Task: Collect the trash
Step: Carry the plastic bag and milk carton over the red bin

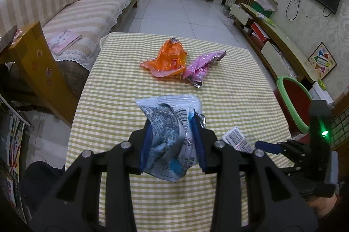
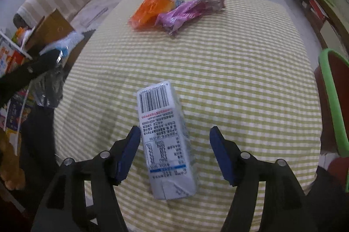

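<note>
1. Left hand-held gripper (image 1: 172, 140): clamped tight on a crumpled blue-and-white wrapper (image 1: 170, 123), held above the checked worktop (image 1: 229, 101). Risk: thin foil may slide from the pads.
2. Orange wrapper (image 1: 166, 58) and pink wrapper (image 1: 201, 67): touching, at the worktop's far end, uncollected.
3. Right hand-held gripper (image 2: 173, 152): jaws apart, straddling a small carton (image 2: 166, 140) lying flat; only the left pad is beside it. Risk: uneven closing could push the carton askew.
4. Green-rimmed bin (image 2: 333, 101): at the right edge.
</note>
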Demonstrator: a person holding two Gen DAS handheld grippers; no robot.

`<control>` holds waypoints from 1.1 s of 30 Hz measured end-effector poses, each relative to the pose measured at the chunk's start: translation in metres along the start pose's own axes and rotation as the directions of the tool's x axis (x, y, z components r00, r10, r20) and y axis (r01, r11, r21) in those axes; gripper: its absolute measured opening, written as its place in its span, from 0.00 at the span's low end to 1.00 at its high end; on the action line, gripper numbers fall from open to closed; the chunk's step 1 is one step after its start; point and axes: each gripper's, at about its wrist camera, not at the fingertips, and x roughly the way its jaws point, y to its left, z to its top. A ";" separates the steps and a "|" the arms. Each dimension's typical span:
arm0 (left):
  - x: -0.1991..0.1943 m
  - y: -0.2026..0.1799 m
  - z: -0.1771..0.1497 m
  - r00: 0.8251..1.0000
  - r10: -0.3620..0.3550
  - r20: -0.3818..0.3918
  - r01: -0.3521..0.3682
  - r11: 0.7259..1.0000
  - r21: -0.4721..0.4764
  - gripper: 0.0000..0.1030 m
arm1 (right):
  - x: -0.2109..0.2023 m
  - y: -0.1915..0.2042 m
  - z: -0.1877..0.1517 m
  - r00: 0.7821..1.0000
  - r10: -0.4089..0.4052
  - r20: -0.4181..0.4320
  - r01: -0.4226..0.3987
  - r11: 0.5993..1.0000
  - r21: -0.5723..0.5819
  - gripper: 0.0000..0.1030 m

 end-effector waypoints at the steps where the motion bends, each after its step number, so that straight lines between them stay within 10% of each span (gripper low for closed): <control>1: 0.000 -0.001 0.000 1.000 0.001 -0.001 -0.001 1.000 0.003 0.33 | 0.004 0.003 -0.002 1.000 -0.012 -0.008 0.012 1.000 -0.021 0.60; 3: -0.001 -0.001 0.001 1.000 0.007 -0.001 -0.007 1.000 0.007 0.33 | 0.010 0.004 -0.003 1.000 -0.022 -0.020 0.021 0.999 -0.047 0.38; 33: -0.002 -0.088 0.048 0.992 -0.089 0.084 0.078 0.988 0.131 0.33 | -0.132 -0.076 0.017 0.922 -0.049 0.384 -0.009 0.989 0.149 0.37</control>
